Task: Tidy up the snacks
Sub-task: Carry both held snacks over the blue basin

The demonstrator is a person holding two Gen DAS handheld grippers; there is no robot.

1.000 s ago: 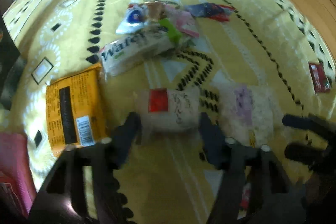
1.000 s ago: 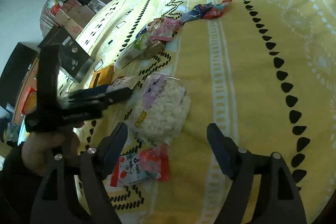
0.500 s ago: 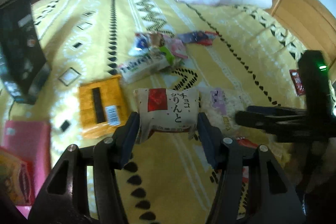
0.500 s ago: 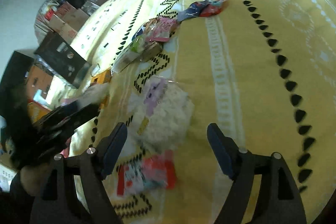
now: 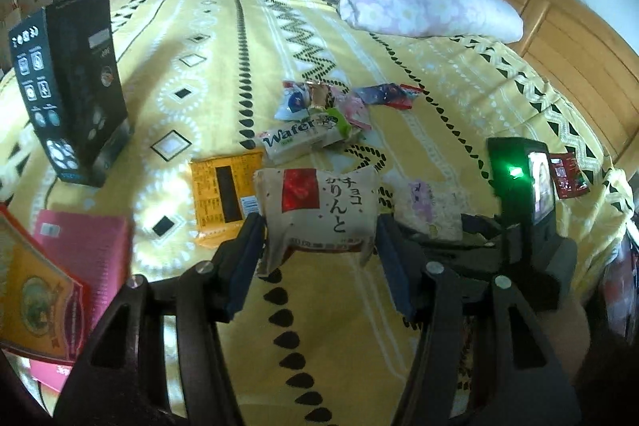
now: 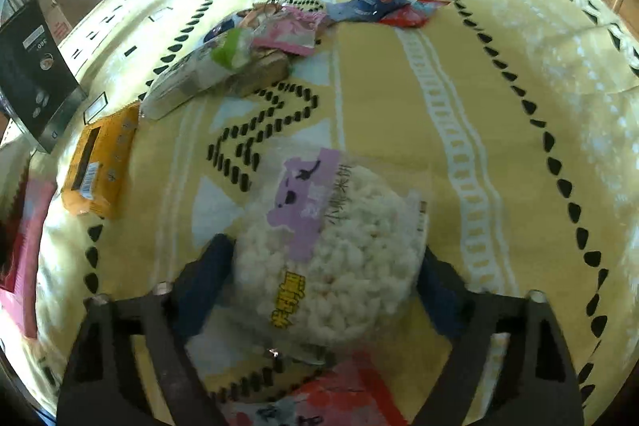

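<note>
beige snack bag clamped crosswise in the left tongs, pinched by its lower edges at about half spread, top end pointing away, lifted clear of the yellow bedspread. just left of and beyond that bag, flat on the cover: orange packet; further out, wafer pack at the front of a small heap of wrappers. far left of the tongs: tall black box standing upright, pink box nearer in, likely drop spots, though cannot tell which.

further right, clear bag of puffed rice cakes lying flat right between the fingers of the right tongs, long axis running straight away from them, purple label at the far end. spread wide on both flanks; left finger close against the bag's side, right one beside the far edge, contact not certain, no squeeze visible. red-and-white packet under the tongs, nearer than the rice cakes. next move on this side, by judgement: close across the short width, then lift.
</note>
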